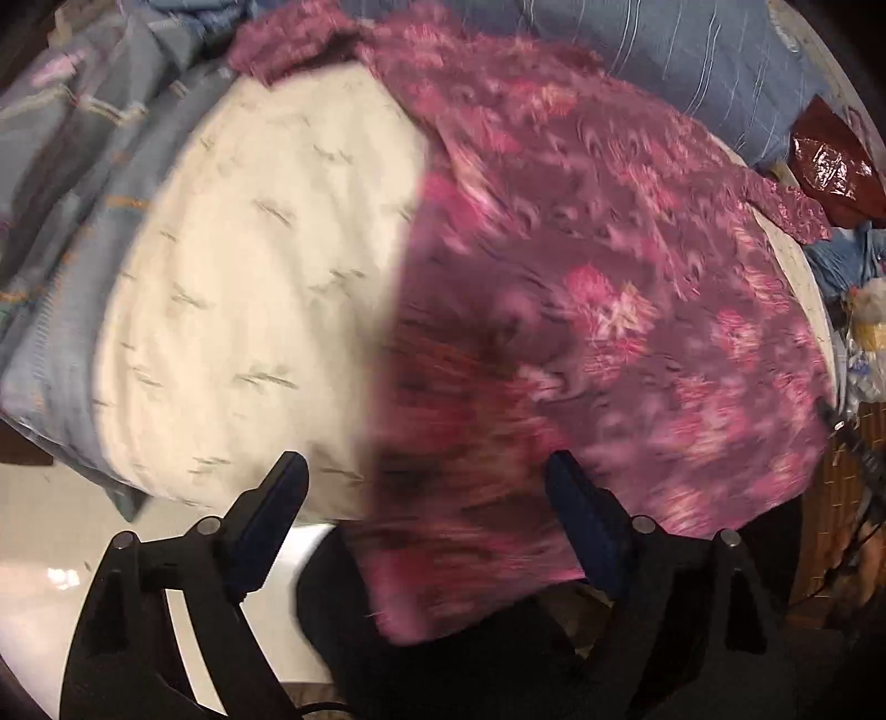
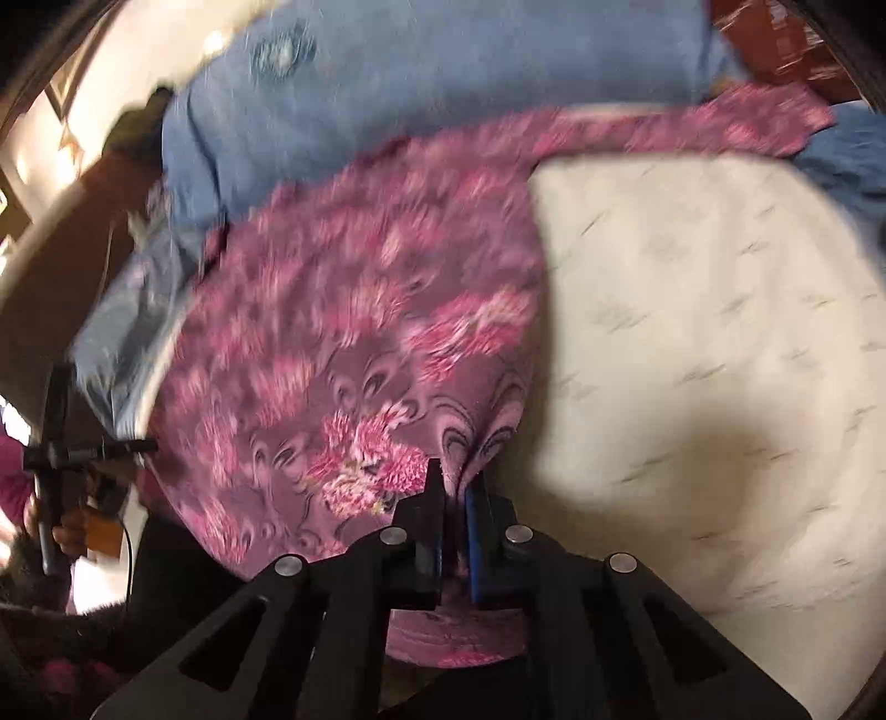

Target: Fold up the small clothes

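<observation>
A purple garment with pink flowers lies spread on a cream quilted bed surface; its near hem hangs over the bed's front edge. My left gripper is open above that hem, with the cloth's left edge between the wide-apart fingers and neither pad pressing on it. In the right wrist view the same garment covers the left half of the cream surface. My right gripper is shut on a pinched fold of its near right corner, and the fabric bunches up into the jaws. Both views are blurred.
Crumpled blue-grey bedding lies to the left, and a blue striped pillow sits behind the garment. A dark red plastic bag is at the far right. White floor shows below the bed edge. A hand grips a black frame at the left.
</observation>
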A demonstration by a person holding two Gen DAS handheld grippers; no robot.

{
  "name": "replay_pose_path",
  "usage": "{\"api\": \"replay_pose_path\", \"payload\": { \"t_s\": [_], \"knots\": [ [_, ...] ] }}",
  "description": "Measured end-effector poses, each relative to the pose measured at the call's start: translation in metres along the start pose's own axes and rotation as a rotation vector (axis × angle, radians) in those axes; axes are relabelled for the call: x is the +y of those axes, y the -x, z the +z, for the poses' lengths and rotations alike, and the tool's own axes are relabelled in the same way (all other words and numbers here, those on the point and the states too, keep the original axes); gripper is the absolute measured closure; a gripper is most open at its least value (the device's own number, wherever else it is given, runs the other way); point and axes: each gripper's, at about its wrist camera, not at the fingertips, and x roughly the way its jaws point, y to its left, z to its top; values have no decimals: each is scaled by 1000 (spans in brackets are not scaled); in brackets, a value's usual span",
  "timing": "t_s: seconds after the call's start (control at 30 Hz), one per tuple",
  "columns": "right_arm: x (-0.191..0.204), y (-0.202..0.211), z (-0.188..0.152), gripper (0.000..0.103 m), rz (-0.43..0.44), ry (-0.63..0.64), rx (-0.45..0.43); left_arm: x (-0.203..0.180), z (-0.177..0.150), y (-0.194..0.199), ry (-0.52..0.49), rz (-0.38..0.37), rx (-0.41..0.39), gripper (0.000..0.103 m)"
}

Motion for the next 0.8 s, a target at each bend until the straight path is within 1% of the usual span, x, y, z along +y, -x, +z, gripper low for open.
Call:
{"api": "replay_pose_path", "payload": {
  "t_s": [0.03,0.07,0.1,0.17,0.23,0.27,0.3,0.33,0.37,0.4,0.43,0.47,0.5,0.53,0.6,0.67,0.73,0.77,0.8],
  "knots": [
    [-7,3,2,98,-21,-11,-1,4,1,2,-3,18,-14,14],
    [-17,4,3,97,-43,-27,8,7,2,1,1,25,-11,14],
    [-22,2,3,97,-48,-37,19,9,2,-2,13,17,6,14],
    [-22,-5,2,97,-52,-40,47,11,0,-16,53,-54,70,14],
    [-13,-11,3,97,-63,-19,51,5,-3,-28,57,-116,110,14],
    [-10,-13,3,97,-68,-11,54,0,-1,-30,42,-97,109,14],
    [-8,-14,3,96,-75,-7,56,-8,-1,-31,11,-56,96,14],
    [-8,-15,3,96,-77,-8,58,-14,-2,-30,-11,-28,74,14],
    [-10,-15,3,94,-77,-13,62,-18,-2,-27,-20,-21,39,17],
    [-12,-15,3,92,-72,-21,62,-20,-2,-24,-20,-23,12,36],
    [-14,-16,4,92,-70,-26,63,-22,-1,-21,-21,-31,-5,49],
    [-17,-16,2,92,-66,-35,64,-24,2,-19,-17,-54,-8,78],
    [-19,-15,2,92,-61,-44,64,-23,4,-19,7,-114,6,98],
    [-21,-15,1,92,-56,-51,63,-21,6,-19,28,-138,15,98],
    [-20,-14,1,94,-49,-50,59,-18,6,-18,47,-160,19,98],
    [-20,-12,2,94,-38,-50,57,-15,0,-12,65,-196,20,98],
    [-20,-7,1,95,5,-63,56,-6,-10,5,81,-219,13,98],
    [-19,-3,1,95,28,-68,54,1,-16,15,84,-220,-3,98],
    [-19,0,1,95,46,-67,52,9,-18,19,84,-187,-15,98]
  ]
}}
